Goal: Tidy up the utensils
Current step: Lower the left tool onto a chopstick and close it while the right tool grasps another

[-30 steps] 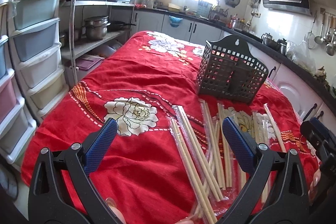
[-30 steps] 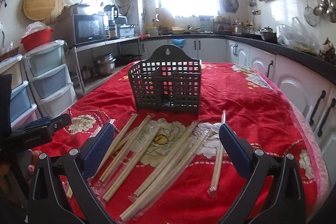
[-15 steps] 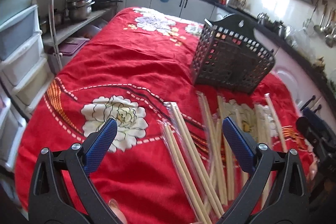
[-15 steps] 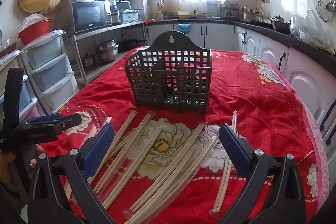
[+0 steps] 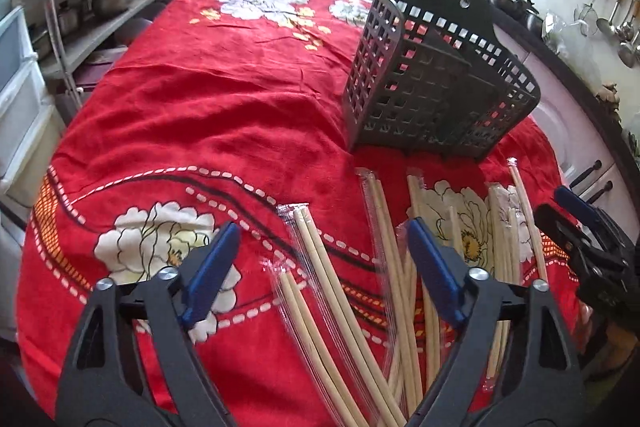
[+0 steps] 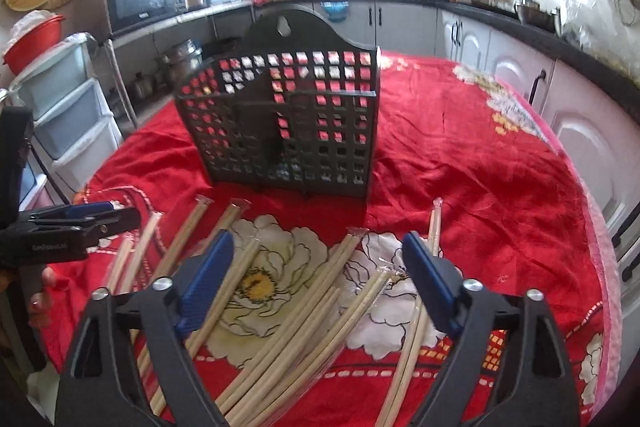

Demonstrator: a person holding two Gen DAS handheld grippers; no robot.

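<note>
Black utensil basket [image 6: 280, 127] upright behind wrapped chopsticks [image 6: 304, 319] on red tablecloth [image 5: 224, 115]

A dark grid-walled utensil holder [image 6: 288, 123] stands upright on the red flowered cloth. Just in front of the holder, pale wooden chopsticks [image 6: 304, 323] in clear sleeves lie flat, fanned, tips toward it, several overlapping.

Wrapped chopsticks [image 6: 280, 331] on red cloth [image 6: 480, 167], black basket [image 6: 288, 131] behind, fingers [image 6: 206, 283] spread
</note>
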